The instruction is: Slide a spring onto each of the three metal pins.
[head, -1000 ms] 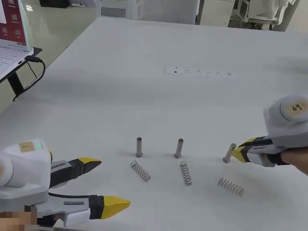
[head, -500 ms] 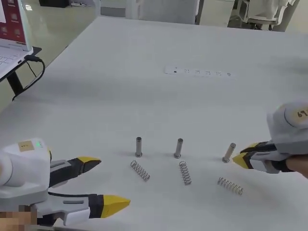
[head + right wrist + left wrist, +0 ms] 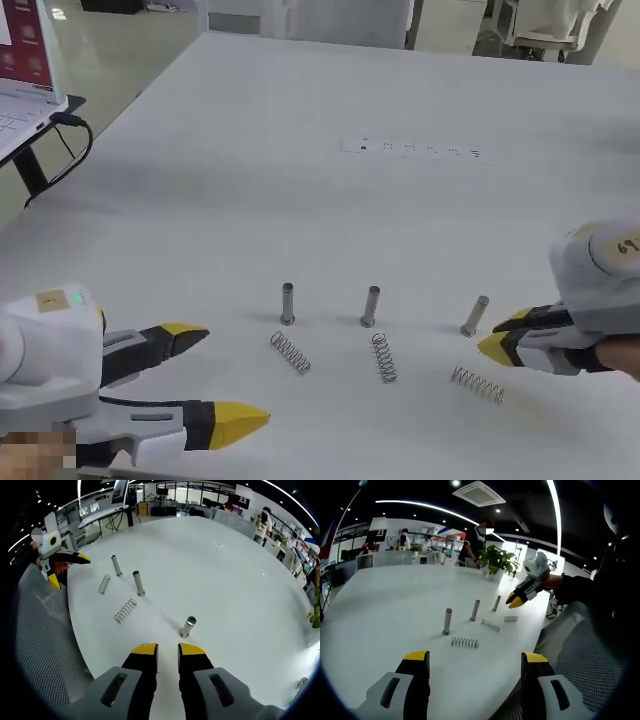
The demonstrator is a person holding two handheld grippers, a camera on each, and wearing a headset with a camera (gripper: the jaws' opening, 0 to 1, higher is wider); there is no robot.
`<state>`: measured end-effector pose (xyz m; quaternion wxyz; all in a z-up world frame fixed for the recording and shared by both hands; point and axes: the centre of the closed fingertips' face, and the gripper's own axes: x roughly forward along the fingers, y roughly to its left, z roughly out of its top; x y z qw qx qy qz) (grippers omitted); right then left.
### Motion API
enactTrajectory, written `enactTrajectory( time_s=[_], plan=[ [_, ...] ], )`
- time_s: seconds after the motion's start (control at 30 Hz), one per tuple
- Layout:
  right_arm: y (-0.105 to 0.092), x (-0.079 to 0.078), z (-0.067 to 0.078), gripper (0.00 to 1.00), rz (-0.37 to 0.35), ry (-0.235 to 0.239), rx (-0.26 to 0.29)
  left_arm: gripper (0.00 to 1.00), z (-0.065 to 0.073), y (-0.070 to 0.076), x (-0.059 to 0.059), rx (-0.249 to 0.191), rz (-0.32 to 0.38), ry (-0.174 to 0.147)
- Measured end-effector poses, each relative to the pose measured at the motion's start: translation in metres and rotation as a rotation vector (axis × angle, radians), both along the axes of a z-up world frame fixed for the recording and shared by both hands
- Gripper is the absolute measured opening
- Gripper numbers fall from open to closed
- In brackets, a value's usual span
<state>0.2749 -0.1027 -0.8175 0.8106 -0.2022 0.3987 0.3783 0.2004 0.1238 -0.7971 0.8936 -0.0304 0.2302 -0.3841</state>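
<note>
White table [image 3: 300, 150]; silver pins [image 3: 371, 306] and springs [image 3: 384, 357]. Left gripper [image 3: 235, 376] at eight o'clock, right gripper [image 3: 498, 335] at four: white, black, yellow-tipped.

White table [image 3: 300, 180]. Standing upright on it in one row: left pin [image 3: 288, 303], middle pin [image 3: 371, 306], right pin [image 3: 476, 315]. Lying near each, on the person's side: left spring [image 3: 290, 353], middle spring [image 3: 384, 357], right spring [image 3: 477, 385]. Pale marked strip [image 3: 415, 149] well behind.

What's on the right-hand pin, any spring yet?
Nothing: the right-hand pin stands bare. The nearest spring lies flat on the table in front, and the right tongs hover beside the pin. Nothing covers the pin.
</note>
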Motion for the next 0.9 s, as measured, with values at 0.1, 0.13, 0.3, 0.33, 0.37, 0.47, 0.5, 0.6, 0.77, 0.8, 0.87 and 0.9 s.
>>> enactTrajectory(
  time_s=[0.1,0.13,0.3,0.33,0.37,0.47,0.5,0.6,0.77,0.8,0.87,0.9],
  plan=[
    [0.002,-0.003,-0.001,0.14,0.015,0.009,-0.004,0.70,0.000,0.000,0.000,0.000,0.001,-0.001],
    [0.004,-0.004,-0.001,0.14,0.022,0.012,-0.005,0.70,0.001,0.000,0.000,-0.002,0.001,-0.002],
    [0.009,-0.009,-0.001,0.14,0.050,0.024,-0.011,0.70,0.000,0.000,0.000,-0.005,0.002,-0.002],
    [0.011,-0.010,-0.003,0.14,0.060,0.029,-0.015,0.70,0.000,0.000,0.000,-0.006,0.002,-0.002],
    [0.012,-0.011,-0.003,0.14,0.067,0.032,-0.018,0.70,0.001,0.000,0.000,-0.006,0.002,-0.002],
    [0.015,-0.014,-0.007,0.14,0.087,0.045,-0.030,0.70,0.000,0.000,0.000,-0.006,0.002,-0.002],
    [0.016,-0.015,-0.008,0.14,0.093,0.050,-0.031,0.70,0.001,0.000,0.000,-0.007,0.002,-0.002],
    [0.018,-0.017,-0.013,0.14,0.113,0.065,-0.044,0.70,0.000,0.001,0.000,-0.009,0.004,-0.002],
    [0.019,-0.020,-0.020,0.14,0.150,0.086,-0.079,0.70,0.001,0.002,0.001,-0.011,0.007,-0.002],
    [0.019,-0.020,-0.021,0.14,0.155,0.087,-0.086,0.70,0.001,0.002,0.001,-0.012,0.007,-0.002],
    [0.020,-0.021,-0.023,0.14,0.171,0.090,-0.100,0.70,0.001,0.002,0.001,-0.012,0.008,-0.002],
    [0.020,-0.021,-0.024,0.13,0.176,0.091,-0.107,0.70,0.000,0.002,0.001,-0.013,0.008,-0.002]
  ],
)
